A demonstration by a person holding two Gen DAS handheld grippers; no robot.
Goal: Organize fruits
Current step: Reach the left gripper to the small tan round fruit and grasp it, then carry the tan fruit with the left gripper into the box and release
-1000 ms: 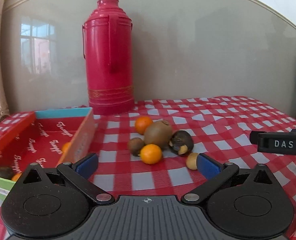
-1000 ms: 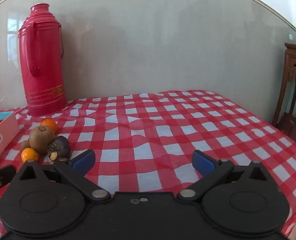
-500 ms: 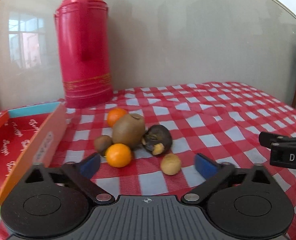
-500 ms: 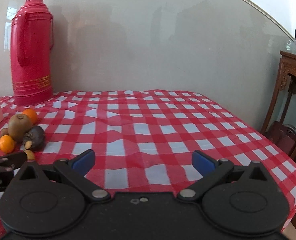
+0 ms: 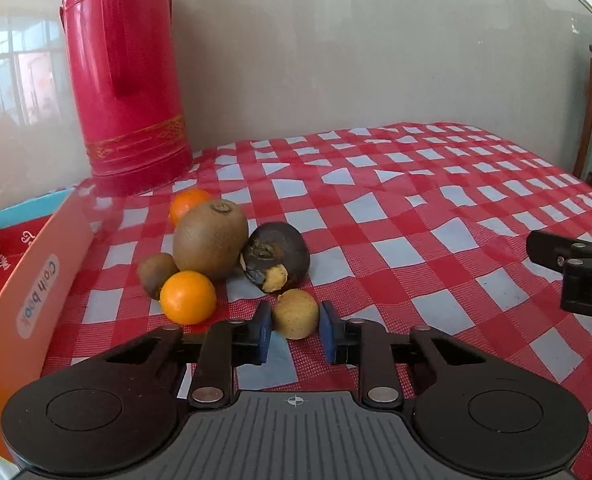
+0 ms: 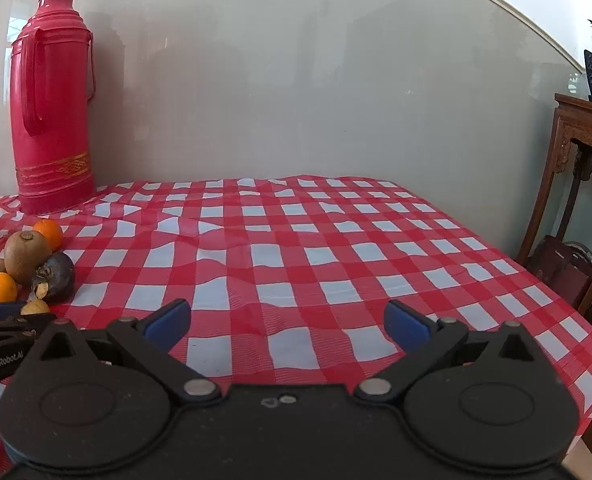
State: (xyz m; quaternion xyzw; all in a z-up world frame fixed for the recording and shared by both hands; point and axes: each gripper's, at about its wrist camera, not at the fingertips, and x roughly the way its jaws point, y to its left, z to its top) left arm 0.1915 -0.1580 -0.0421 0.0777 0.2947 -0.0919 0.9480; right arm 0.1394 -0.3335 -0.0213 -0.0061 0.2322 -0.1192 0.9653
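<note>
A pile of fruit lies on the red-checked cloth: a large kiwi (image 5: 209, 238), a small kiwi (image 5: 155, 274), two oranges (image 5: 187, 298) (image 5: 185, 202) and a dark, damaged fruit (image 5: 277, 254). In front of the pile sits a small yellow-brown fruit (image 5: 296, 312). My left gripper (image 5: 295, 334) is shut on it, one blue pad against each side. In the right wrist view my right gripper (image 6: 287, 322) stands open over bare cloth with nothing between its fingers. The pile shows there at the far left, around the large kiwi (image 6: 25, 256).
An open red box (image 5: 35, 280) with an orange outer wall stands left of the fruit. A tall red thermos (image 5: 123, 80) stands against the wall behind. The table's right edge drops off near a wooden side table (image 6: 584, 128).
My left gripper moved closer to the pile and its wide-open jaws closed onto the small yellow-brown fruit. The right gripper's view shifted slightly to the right; its jaws stayed open.
</note>
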